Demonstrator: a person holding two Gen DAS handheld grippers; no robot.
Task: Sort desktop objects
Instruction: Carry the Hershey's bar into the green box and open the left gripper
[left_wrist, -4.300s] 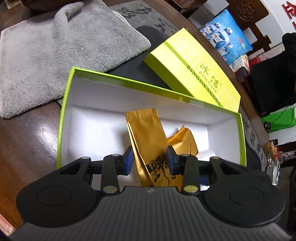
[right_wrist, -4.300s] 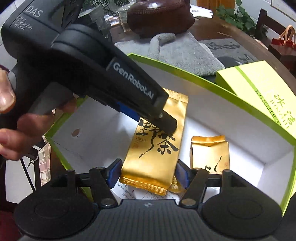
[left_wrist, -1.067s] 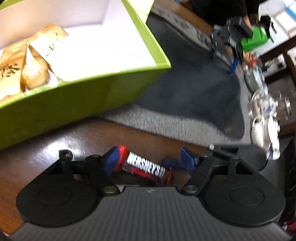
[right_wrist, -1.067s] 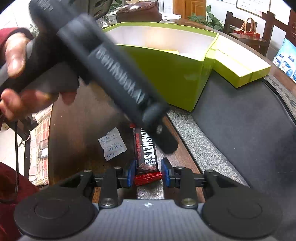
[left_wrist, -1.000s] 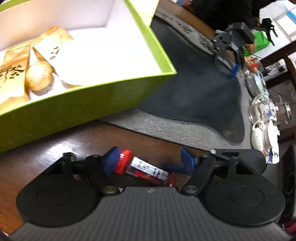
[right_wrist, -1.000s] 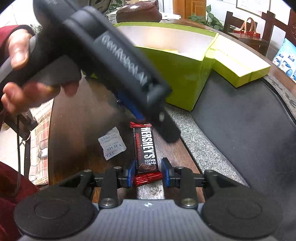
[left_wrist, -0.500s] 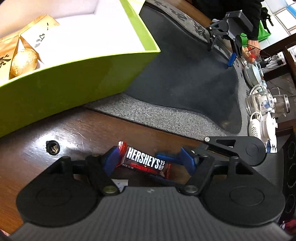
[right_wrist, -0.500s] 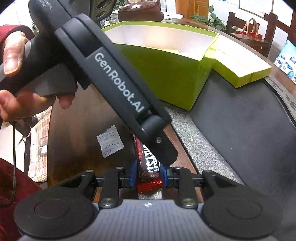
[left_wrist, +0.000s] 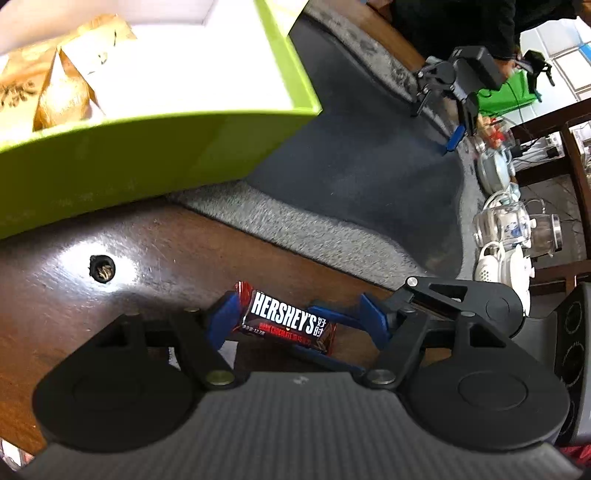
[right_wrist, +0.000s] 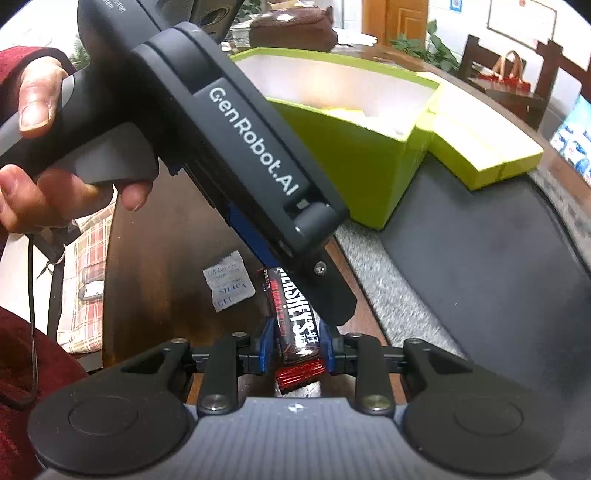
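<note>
Foil-wrapped Hershey's bar (right_wrist: 295, 325): light, slippery, snappable. Right tongs (right_wrist: 296, 350) clamp its near end (edges only); left tongs (left_wrist: 295, 325) gape around it.

chocolate bar (left_wrist: 288, 322): hershey's | left gripper (right_wrist: 236, 122) body: genrobot.ai | sachet (right_wrist: 229, 286): silica gel

Left gripper (right_wrist: 332, 295) crowds the chocolate bar (right_wrist: 295, 325); green box (left_wrist: 147, 158) walls beyond.

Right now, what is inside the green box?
The green box holds gold packets and a round gold-wrapped item at its left end. The rest of the visible floor is bare white. Its far left is cut off, so more may lie there.
</note>
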